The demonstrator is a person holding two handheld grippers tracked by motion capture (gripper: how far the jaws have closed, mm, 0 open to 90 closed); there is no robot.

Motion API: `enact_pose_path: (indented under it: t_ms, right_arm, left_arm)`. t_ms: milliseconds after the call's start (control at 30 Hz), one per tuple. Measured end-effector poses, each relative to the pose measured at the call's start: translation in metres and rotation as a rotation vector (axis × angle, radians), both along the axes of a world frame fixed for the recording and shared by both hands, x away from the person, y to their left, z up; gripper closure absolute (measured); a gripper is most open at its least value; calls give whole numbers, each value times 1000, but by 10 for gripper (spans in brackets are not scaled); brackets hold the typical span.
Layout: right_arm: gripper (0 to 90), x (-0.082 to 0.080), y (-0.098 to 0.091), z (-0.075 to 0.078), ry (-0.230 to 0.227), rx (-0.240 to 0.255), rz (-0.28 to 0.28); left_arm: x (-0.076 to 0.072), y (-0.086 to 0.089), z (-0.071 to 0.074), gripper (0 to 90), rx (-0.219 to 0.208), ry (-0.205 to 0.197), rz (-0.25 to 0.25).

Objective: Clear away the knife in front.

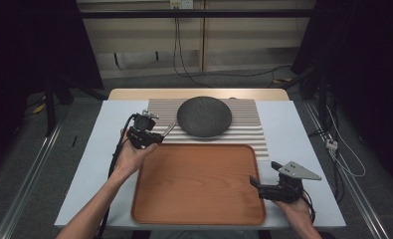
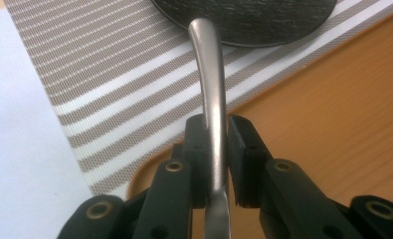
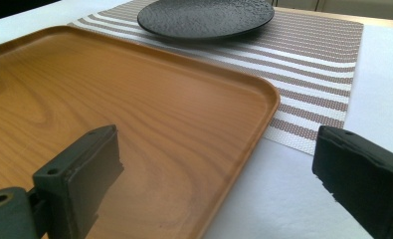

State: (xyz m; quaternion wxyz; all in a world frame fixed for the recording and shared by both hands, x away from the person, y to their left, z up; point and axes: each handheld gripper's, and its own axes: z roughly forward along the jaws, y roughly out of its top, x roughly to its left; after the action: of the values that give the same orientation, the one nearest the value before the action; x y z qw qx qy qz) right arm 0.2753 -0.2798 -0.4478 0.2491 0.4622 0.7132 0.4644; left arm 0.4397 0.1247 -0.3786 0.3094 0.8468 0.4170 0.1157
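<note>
A white surface (image 1: 84, 169) is carrying a wooden tray (image 1: 199, 184) at its near middle. A striped placemat (image 1: 248, 124) is lying just behind the tray, touching its far edge.

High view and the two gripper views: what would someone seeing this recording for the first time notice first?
The large wooden tray fills the near middle of the table, with a dark round plate on a striped placemat just beyond it. The left gripper is shut on a metal utensil handle that points toward the plate. The right gripper hangs open at the tray's right edge.
</note>
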Motion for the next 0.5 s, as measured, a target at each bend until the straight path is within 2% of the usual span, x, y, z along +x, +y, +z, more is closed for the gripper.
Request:
enact_pose_path:
  t_ms: [233, 300, 333, 500]
  right_arm:
    - [47, 0, 0, 0, -3, -2, 1]
    - [47, -1, 0, 1, -3, -2, 0]
    - [47, -1, 0, 1, -3, -3, 0]
    - [48, -1, 1, 1, -5, -6, 3]
  left_arm:
    - [-15, -9, -10, 801, -20, 21, -7]
    - [-18, -11, -13, 801, -2, 28, -12]
    - [-19, -13, -16, 801, -16, 32, 10]
    - [-26, -18, -23, 801, 13, 55, -6]
